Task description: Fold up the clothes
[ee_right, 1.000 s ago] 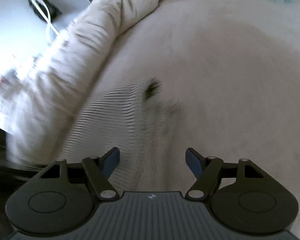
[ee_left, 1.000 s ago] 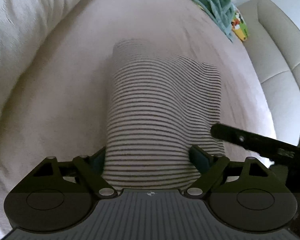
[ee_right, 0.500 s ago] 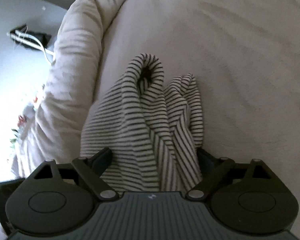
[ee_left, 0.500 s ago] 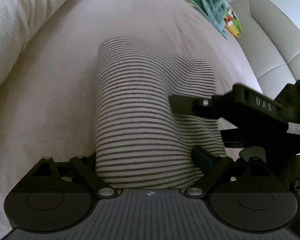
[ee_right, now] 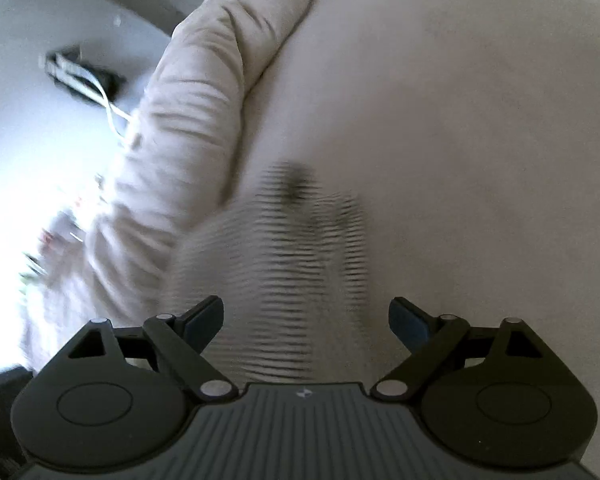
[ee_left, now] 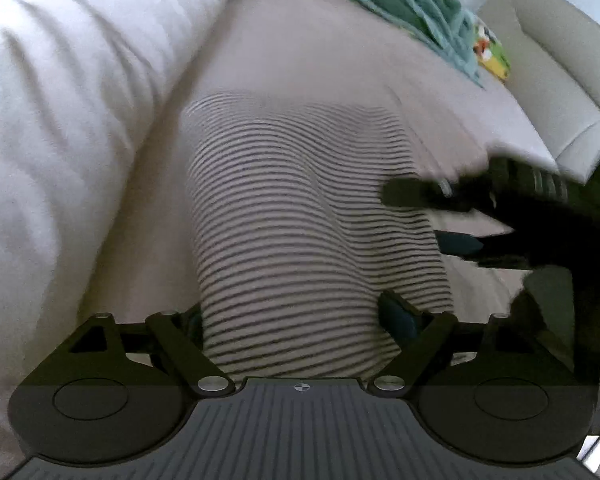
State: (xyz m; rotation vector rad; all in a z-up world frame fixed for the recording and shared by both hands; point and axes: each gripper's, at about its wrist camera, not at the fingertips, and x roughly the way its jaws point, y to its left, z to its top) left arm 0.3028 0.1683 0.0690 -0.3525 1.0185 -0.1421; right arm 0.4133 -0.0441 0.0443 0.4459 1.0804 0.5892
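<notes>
While the left gripper (ee_left: 296, 316) straddles the striped knit garment (ee_left: 308, 220) mid-frame, jaws closing, the right gripper (ee_right: 306, 318) gapes empty; the bunched cloth could slip free.

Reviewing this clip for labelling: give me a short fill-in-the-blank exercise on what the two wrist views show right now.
1. The garment lying on the bed has a ____ pattern.
2. In the left wrist view, the right gripper comes in from the ____ edge of the picture.
3. The crumpled cloth at the far end of the bed is ____ in colour.

Missing words: striped; right; green
</notes>
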